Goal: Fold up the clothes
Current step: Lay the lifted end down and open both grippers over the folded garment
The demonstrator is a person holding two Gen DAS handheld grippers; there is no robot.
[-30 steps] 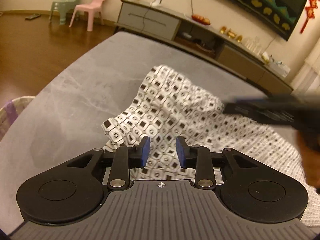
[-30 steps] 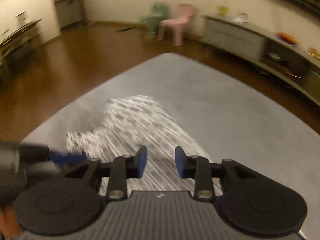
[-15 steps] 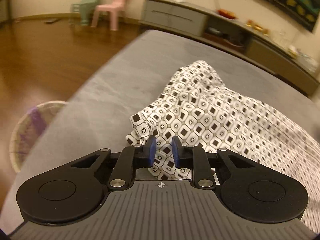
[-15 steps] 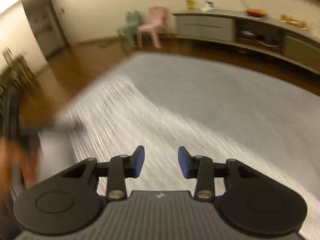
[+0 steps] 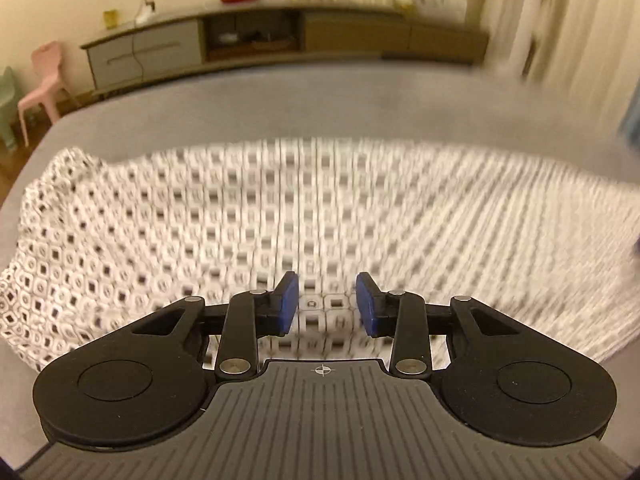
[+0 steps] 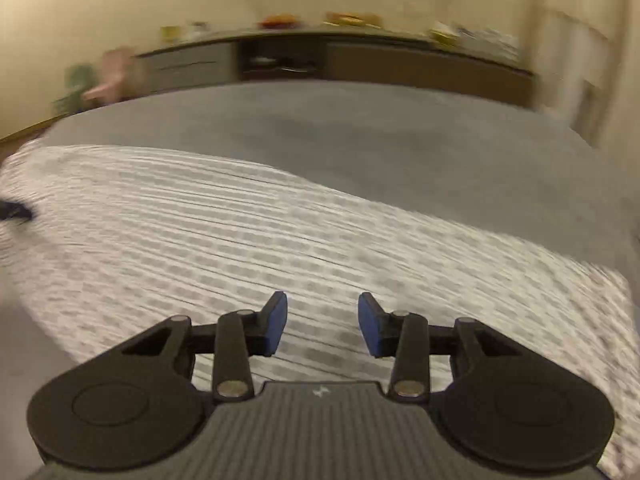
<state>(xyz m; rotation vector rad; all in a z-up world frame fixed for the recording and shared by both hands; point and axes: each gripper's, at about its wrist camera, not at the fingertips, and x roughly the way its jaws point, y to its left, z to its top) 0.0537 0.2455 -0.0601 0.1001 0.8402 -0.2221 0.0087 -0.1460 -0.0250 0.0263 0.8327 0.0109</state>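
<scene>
Both views now face sideboard (image 5: 280, 44) head-on instead of chairs corner; patterned garment (image 5: 280, 216) now spreads wide across frame, blurred. Left gripper (image 5: 327, 304) jaws just opened, apart, cloth seen below gap, nothing clamped. Right gripper (image 6: 322, 322) jaws just widened, apart, empty. Garment on grey table (image 6: 360, 136), long axis left-right in frame, directly under both tools; near edge by either gripper.

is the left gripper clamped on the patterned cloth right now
No: in the left wrist view the left gripper has its blue pads apart with a clear gap, and the patterned cloth lies spread on the grey surface beyond them.
</scene>
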